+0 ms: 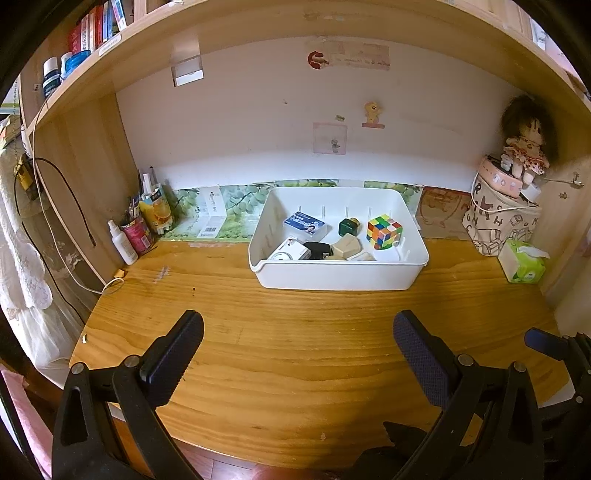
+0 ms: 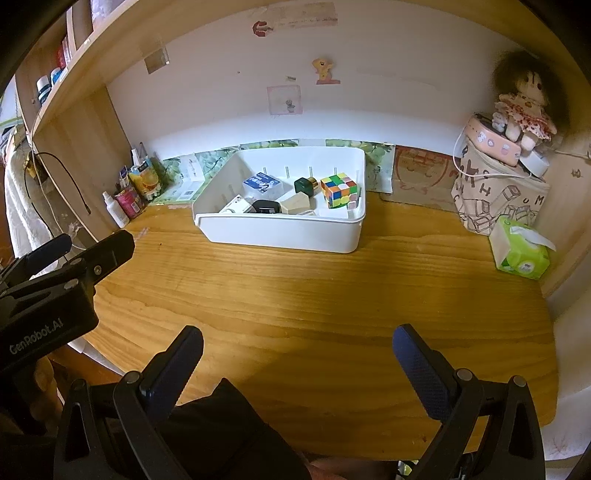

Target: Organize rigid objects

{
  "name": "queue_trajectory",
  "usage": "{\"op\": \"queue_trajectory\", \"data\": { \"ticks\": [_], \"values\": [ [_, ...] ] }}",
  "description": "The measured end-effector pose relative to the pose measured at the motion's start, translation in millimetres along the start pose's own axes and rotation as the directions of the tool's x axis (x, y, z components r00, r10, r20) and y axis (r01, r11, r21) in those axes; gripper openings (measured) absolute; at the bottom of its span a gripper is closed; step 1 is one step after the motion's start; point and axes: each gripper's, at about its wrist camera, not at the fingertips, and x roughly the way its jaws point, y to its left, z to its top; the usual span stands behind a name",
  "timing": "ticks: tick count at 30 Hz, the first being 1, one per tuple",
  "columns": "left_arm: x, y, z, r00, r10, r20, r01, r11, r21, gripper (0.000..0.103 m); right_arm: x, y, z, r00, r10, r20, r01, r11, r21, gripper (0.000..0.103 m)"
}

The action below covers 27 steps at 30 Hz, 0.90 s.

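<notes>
Wooden desk [image 1: 295,362] under a shelf [image 1: 258,22], white wall [image 1: 240,122] behind.

Warm, moderate indoor light. Bright patch on the bench [image 1: 295,350] at centre frame in both views, dimmer toward the right. Rear wall evenly lit. Strong fisheye bowing; black vignette in the corners. Focus sharp centrally, softer at the edges.
</notes>
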Motion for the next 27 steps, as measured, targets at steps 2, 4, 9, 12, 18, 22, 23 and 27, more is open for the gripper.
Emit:
{"op": "queue_trajectory", "data": {
  "ticks": [2,4,9,12,18,22,23,27],
  "values": [
    [-0.6,1.4,0.6,1.000,0.007,0.003,-0.007,1.000,-0.003,0.102,0.6,1.1,1.2,1.000,0.004,0.003,-0.004,1.000,-0.005,0.103],
    [-1.0,1.5,1.7,1.000,0.011,0.005,-0.011,1.000,-0.002,0.102,0.9,2.0,2.2,1.000,0.007,0.005,-0.007,1.000,-0.010,0.103],
    [-1.6,0.3,3.3,1.000,0.010,0.012,-0.011,1.000,0.005,0.102,1.2,1.5,4.6,1.000,0.012,0.010,-0.012,1.000,-0.011,0.103],
    [-1.7,-0.1,4.5,1.000,0.012,0.015,-0.012,1.000,0.010,0.102,1.4,1.1,5.4,1.000,0.014,0.011,-0.014,1.000,-0.010,0.103],
    [-1.1,-2.6,7.2,1.000,0.009,0.020,-0.010,1.000,0.021,0.102,1.8,-0.3,7.0,1.000,0.013,0.016,-0.013,1.000,-0.001,0.103],
    [-0.7,-3.0,8.4,1.000,0.010,0.024,-0.011,1.000,0.025,0.102,2.1,-1.2,7.7,1.000,0.013,0.018,-0.013,1.000,0.000,0.103],
    [-0.7,-3.1,8.6,1.000,0.010,0.025,-0.011,1.000,0.026,0.102,2.0,-1.3,7.9,1.000,0.014,0.019,-0.014,1.000,0.000,0.103],
    [-0.5,-3.9,9.4,1.000,0.010,0.030,-0.011,1.000,0.029,0.102,2.6,-1.2,8.8,1.000,0.014,0.021,-0.014,1.000,-0.001,0.103]
  ]
}}
